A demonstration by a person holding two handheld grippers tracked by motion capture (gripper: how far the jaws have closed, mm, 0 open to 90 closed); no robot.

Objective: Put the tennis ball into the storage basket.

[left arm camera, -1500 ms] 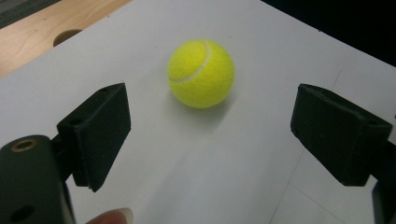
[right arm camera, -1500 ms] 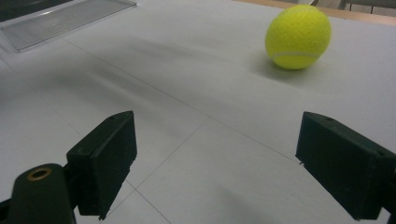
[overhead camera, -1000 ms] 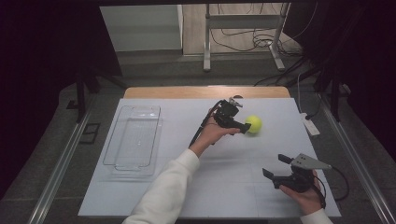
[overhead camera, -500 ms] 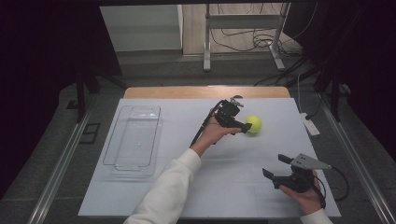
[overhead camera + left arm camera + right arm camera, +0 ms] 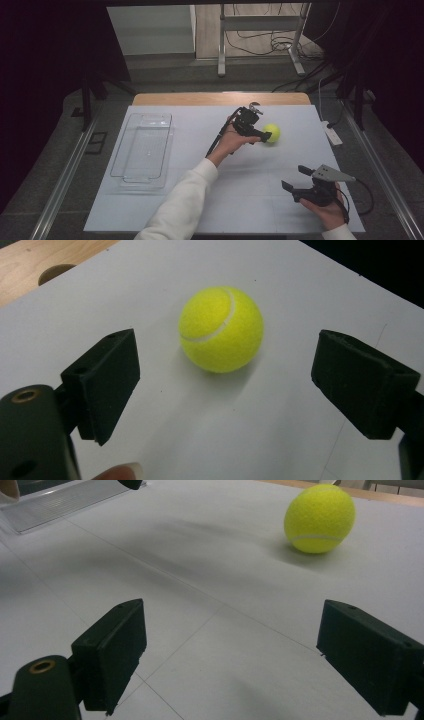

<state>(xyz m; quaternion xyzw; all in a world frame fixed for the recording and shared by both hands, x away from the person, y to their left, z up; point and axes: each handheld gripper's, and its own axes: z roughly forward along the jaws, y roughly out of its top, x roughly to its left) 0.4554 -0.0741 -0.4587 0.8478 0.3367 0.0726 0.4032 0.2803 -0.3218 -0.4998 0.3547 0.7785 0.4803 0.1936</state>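
Clear tray (image 5: 142, 150) sits empty at far left. Left gripper (image 5: 257, 134), jaws wide, is just short of the tennis ball (image 5: 271, 133) mid-table w/ nothing held; it should straddle the ball's widest part before closing. Right gripper (image 5: 295, 182) idles near edge, jaws wide

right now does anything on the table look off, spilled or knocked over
Nothing stands out. The tennis ball sits intact on the white table just ahead of the open left tool, and the clear tray lies flat and empty at the left.

Dim, dark surroundings; soft shadows; slightly blurry views.
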